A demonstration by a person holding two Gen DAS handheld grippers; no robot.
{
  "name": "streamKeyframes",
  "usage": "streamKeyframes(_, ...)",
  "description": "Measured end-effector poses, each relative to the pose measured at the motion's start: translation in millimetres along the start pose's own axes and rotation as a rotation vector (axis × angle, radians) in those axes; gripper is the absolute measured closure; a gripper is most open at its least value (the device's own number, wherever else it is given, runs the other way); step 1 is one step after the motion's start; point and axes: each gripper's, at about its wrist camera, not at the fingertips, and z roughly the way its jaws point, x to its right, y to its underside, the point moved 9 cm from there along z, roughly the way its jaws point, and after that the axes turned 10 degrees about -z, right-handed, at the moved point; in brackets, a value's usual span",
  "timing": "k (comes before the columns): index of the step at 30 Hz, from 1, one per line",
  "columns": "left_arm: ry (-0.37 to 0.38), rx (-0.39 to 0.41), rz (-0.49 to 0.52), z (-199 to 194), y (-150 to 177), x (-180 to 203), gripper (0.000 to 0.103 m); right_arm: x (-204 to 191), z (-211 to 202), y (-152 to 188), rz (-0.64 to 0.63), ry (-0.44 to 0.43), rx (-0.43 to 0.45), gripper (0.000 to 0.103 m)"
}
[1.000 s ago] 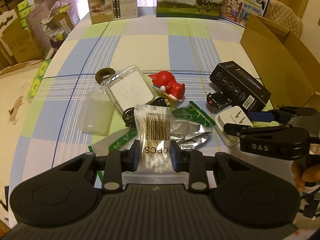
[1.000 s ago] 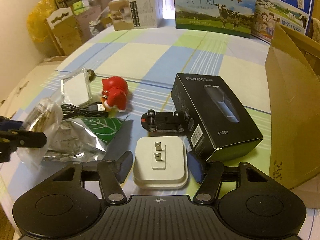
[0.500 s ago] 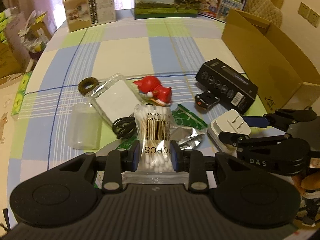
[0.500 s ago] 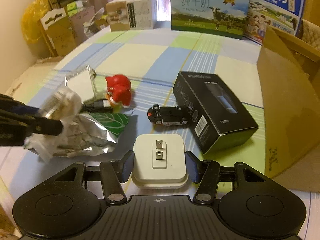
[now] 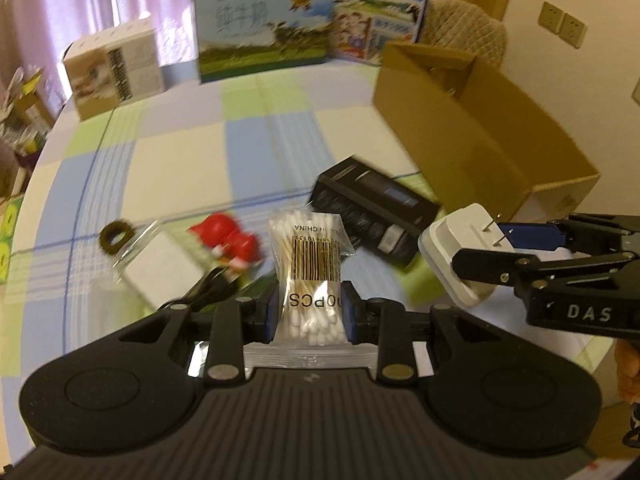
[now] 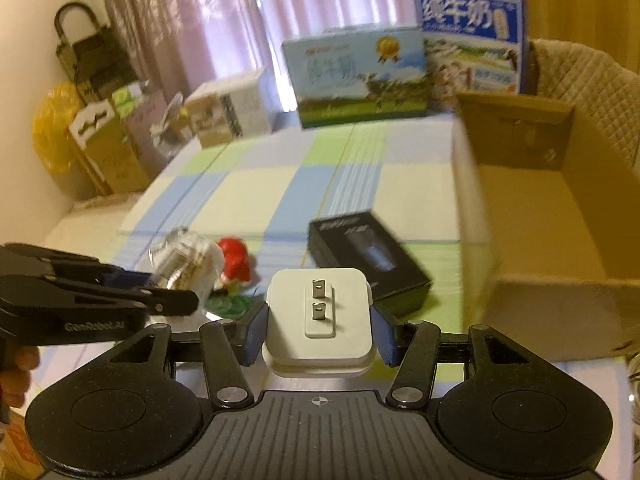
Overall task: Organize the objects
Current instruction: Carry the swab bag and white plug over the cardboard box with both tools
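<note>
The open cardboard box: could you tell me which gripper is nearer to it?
Right. The right gripper, holding the white plug adapter, is beside the cardboard box; the left gripper, holding the cotton swab pack, is further left.

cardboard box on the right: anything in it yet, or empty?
Cannot tell fully. The cardboard box is open-topped; the visible inner walls and floor look bare, but its near corner is hidden.

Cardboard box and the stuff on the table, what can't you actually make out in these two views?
- Cardboard box: contents hidden by its near wall in both views.
- Black box: lettering smeared by motion blur, right wrist view.
- Red toy: shape blurred in the left wrist view; the left gripper and its swab bag cover part of it in the right.
- Cotton swab bag: count label cut by fingers.
</note>
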Motion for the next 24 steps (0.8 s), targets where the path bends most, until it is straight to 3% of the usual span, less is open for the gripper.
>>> streamKeyframes(10, 0.094, 0.055, 0.059, 7.5, -43.4, 96.7, 0.076, 88.7, -52.8, -34.1, 0.064, 0.049, 0.072, 0.052)
streamKeyframes(24, 0.168, 0.071, 0.100, 53.9, -93.5, 217.3, 0.076, 208.9, -63.2, -41.4, 0.112, 0.104, 0.055, 0.052)
